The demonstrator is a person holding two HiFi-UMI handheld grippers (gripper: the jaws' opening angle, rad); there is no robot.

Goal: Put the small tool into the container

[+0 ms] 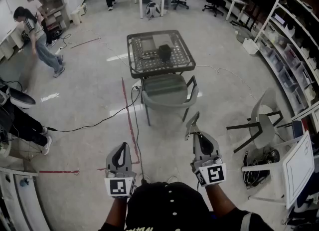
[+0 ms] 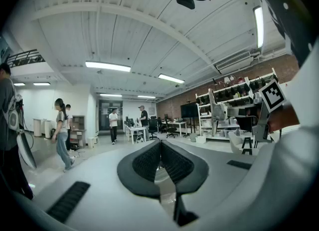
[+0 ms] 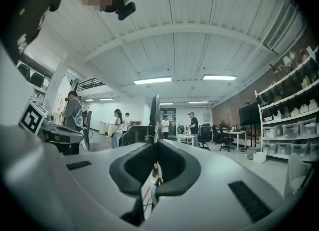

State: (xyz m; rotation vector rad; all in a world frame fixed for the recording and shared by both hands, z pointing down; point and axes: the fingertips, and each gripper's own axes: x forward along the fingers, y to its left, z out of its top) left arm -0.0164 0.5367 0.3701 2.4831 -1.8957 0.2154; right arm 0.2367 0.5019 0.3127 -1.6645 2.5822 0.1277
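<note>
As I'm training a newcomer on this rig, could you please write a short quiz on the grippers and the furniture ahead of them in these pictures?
1. True or false: the left gripper has its jaws wide apart.
2. What stands at the near side of the mesh-topped table? A) a grey chair B) a ladder C) a trolley
3. Fill in: the right gripper, its jaws together, holds ____.
Key: 1 false, its jaws are together; 2 A; 3 nothing.
</note>
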